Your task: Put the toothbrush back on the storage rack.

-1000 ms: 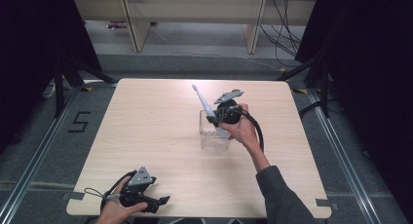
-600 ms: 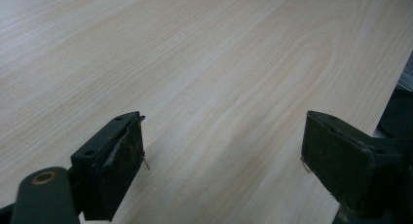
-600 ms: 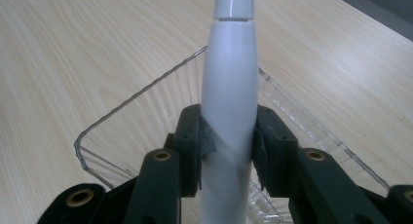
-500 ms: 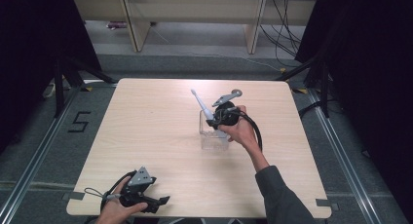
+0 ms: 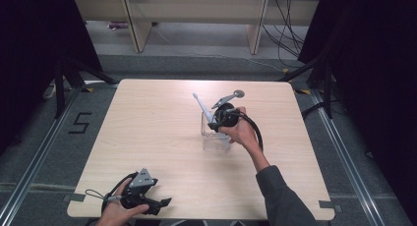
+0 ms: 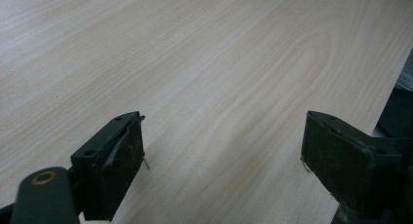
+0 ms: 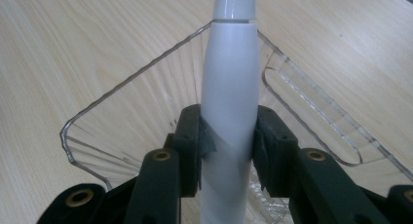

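Note:
A clear plastic box (image 5: 215, 137) stands near the middle of the table. My right gripper (image 5: 220, 121) hovers over it, shut on a white electric toothbrush (image 5: 203, 108) whose thin head slants up and away to the far left. In the right gripper view the white toothbrush handle (image 7: 229, 112) is clamped between both jaws, with the clear box's rim (image 7: 146, 68) around and below it. My left gripper (image 5: 160, 204) rests at the table's near left edge, open, with bare wood between its jaws in the left gripper view (image 6: 224, 151).
The light wooden table (image 5: 147, 127) has dark floor around it. Shelving legs and cables (image 5: 280, 19) lie beyond the far edge. A floor mark reading 5 (image 5: 80, 123) sits left of the table.
The right gripper has shifted slightly with the toothbrush over the box, tilting a little. The left gripper has stayed put.

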Available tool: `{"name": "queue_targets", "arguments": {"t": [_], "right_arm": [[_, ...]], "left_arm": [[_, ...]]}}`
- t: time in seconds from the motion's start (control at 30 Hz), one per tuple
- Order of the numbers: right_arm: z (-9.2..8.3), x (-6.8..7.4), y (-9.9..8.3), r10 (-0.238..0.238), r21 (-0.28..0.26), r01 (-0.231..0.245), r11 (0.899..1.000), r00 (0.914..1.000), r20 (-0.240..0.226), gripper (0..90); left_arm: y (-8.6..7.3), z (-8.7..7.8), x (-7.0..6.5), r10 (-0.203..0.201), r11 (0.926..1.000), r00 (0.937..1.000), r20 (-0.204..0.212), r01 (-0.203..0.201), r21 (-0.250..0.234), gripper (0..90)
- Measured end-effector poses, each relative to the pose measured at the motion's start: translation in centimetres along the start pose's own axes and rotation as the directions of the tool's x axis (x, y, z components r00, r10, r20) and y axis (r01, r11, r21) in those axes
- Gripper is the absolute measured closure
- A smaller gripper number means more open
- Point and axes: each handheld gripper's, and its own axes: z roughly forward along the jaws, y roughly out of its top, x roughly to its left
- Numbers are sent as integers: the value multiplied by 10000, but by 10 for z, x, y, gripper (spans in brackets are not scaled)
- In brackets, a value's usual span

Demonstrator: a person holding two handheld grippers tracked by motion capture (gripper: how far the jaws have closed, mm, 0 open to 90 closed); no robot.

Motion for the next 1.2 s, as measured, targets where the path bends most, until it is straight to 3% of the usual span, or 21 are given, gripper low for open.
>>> {"name": "queue_targets", "arguments": {"t": [0.03, 0.1, 0.17, 0.43, 0.53, 0.57, 0.63, 0.67, 0.73, 0.77, 0.87, 0.93, 1.0, 1.13, 1.2], "right_arm": [[2, 1, -1, 177, -32, -177, 9998, 9998, -32, 664], [2, 0, -1, 20, 90, -20, 10000, 10000, -2, 664], [3, 2, -1, 412, 334, -410, 9986, 9991, -60, 664], [6, 0, -1, 97, 354, -96, 9993, 10000, -11, 662], [6, 1, -1, 394, 466, -388, 9982, 9991, -129, 658], [7, 3, -2, 704, 437, -696, 9966, 9974, -178, 654], [5, 2, -1, 643, 468, -636, 9969, 9978, -129, 634], [4, 0, -1, 388, 360, -382, 9986, 9991, -169, 619], [3, 1, -1, 516, 203, -513, 9985, 9986, -132, 600], [0, 3, 0, 886, 392, -883, 9953, 9960, -72, 586], [-5, 0, 0, 588, 39, -588, 9983, 9982, -77, 533], [-10, 0, 0, 748, -84, -749, 9972, 9971, -123, 518], [-14, -1, 0, 550, -572, -550, 9968, 9985, -19, 510], [-24, -1, 0, 350, -674, -344, 9971, 9994, 66, 481], [-27, 0, 0, 461, -683, -460, 9966, 9989, 0, 468]], "left_arm": [[0, 0, 0, -11, 10000, 10000, 0, 11, 0, 149], [0, 0, 0, -54, 10000, 10000, 36, 54, 19, 149], [0, 0, 0, -63, 9999, 10000, 57, 63, 99, 149], [0, 0, 0, -50, 10000, 10000, -13, 50, 33, 149], [0, 0, 0, -61, 10000, 10000, -10, 61, 36, 149], [0, 0, 0, -16, 10000, 10000, -13, 16, 5, 149], [0, 0, 0, -63, 10000, 10000, 7, 63, 26, 149], [0, 1, 1, 97, 9999, 9999, 48, -97, -40, 149], [0, 0, 0, -14, 10000, 10000, -20, 14, 18, 149], [0, 0, 0, -12, 10000, 10000, 21, 12, 8, 149], [0, 0, 0, 22, 10000, 10000, 13, -22, -24, 149], [0, 0, 0, 23, 10000, 10000, 9, -23, -21, 149], [0, 0, 2, 240, 9997, 9996, -140, -239, 80, 149], [0, 0, 1, 159, 9998, 9999, -54, -159, 78, 149], [0, 0, 1, 135, 9999, 9999, -49, -134, 98, 149]]}}
